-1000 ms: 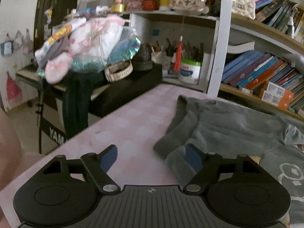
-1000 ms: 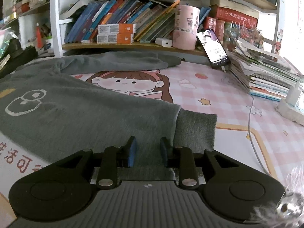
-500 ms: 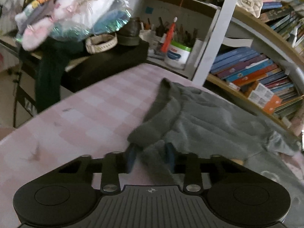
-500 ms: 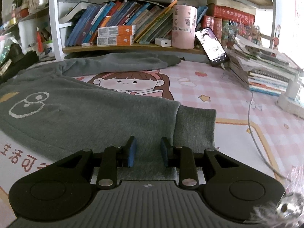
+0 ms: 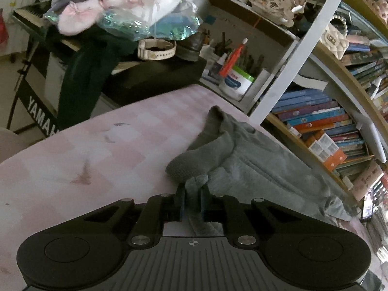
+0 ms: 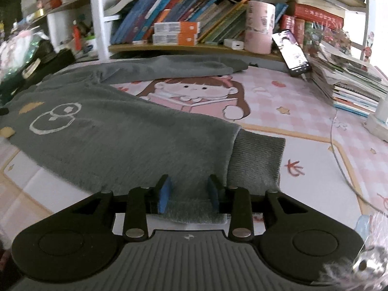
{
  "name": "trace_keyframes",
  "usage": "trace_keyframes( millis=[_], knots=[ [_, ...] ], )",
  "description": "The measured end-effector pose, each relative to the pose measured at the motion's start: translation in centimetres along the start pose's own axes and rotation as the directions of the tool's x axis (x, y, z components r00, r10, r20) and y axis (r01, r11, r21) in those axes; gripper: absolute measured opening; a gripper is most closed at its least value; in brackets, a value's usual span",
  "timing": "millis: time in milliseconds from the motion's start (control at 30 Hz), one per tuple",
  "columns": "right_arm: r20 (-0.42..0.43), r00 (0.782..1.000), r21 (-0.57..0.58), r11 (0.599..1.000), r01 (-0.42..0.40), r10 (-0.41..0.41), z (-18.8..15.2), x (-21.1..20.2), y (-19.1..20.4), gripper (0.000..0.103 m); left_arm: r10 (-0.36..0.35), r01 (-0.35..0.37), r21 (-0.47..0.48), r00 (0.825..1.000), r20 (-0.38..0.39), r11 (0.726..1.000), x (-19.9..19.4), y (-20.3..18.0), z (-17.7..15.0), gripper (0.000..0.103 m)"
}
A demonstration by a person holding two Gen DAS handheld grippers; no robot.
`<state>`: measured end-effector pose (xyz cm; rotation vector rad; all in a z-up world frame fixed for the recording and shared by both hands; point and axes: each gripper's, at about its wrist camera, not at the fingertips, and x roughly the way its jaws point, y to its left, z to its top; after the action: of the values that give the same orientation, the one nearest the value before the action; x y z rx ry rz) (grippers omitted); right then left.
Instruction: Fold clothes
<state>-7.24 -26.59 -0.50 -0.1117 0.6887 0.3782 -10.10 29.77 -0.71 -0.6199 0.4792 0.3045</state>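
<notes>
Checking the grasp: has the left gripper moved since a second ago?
Yes. The left gripper went forward onto the grey garment, toward the bookshelf; its jaws are closing on a bunched fold of cloth.

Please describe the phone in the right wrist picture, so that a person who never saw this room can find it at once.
Start at the bookshelf behind the pink table mat. On its low board stands a tall pink cup; the phone leans just right of it, against the stack of books and papers there. Among all the paper, only it is a dark slab with a lit screen.
</notes>
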Motion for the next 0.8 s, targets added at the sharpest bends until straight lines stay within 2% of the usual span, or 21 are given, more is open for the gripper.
trace_keyframes(
  millis=[133, 200, 267, 333, 400, 467, 567, 700, 800],
  knots=[
    [-0.007, 1.000, -0.008, 1.000, -0.012, 0.012, -0.4, -0.6, 0.4, 0.033, -0.004, 0.004, 0.017, 1.000, -0.009, 1.000, -0.1, 0.2, 0.2, 0.011],
    [-0.005, 1.000, -0.006, 1.000, -0.013, 0.013, -0.5, -0.7, 0.3, 0.033, 0.006, -0.005, 0.039, 1.000, -0.014, 0.999, -0.1, 0.0, 0.2, 0.014],
    [-0.003, 1.000, -0.006, 1.000, -0.012, 0.011, -0.5, -0.7, 0.3, 0.033, 0.024, -0.024, 0.053, 1.000, -0.007, 0.998, -0.6, -0.1, 0.2, 0.021],
    [0.000, 1.000, -0.007, 1.000, -0.010, 0.010, -0.6, -0.7, 0.4, 0.034, 0.055, -0.057, 0.073, 0.998, 0.029, 0.996, -2.0, -0.6, 0.0, 0.027],
    [0.005, 1.000, -0.007, 1.000, -0.010, 0.010, -0.7, -0.7, 0.4, 0.034, 0.089, -0.101, 0.111, 0.991, 0.102, 0.989, -3.8, -1.3, -0.3, 0.033],
    [0.009, 1.000, -0.007, 1.000, -0.010, 0.010, -0.8, -0.7, 0.4, 0.035, 0.092, -0.116, 0.143, 0.982, 0.165, 0.983, -5.5, -2.0, -0.8, 0.043],
    [0.016, 1.000, -0.008, 1.000, -0.009, 0.010, -0.9, -0.7, 0.4, 0.035, 0.043, -0.076, 0.173, 0.982, 0.183, 0.982, -6.7, -2.9, -1.4, 0.049],
    [0.024, 1.000, -0.003, 1.000, -0.011, 0.011, -1.0, -0.8, 0.4, 0.036, 0.001, -0.032, 0.214, 0.989, 0.146, 0.976, -6.3, -4.3, -2.2, 0.055],
    [0.029, 1.000, 0.000, 1.000, -0.012, 0.012, -1.1, -0.8, 0.3, 0.036, -0.028, -0.005, 0.256, 0.992, 0.127, 0.967, -5.9, -5.3, -2.9, 0.063]
  ],
)
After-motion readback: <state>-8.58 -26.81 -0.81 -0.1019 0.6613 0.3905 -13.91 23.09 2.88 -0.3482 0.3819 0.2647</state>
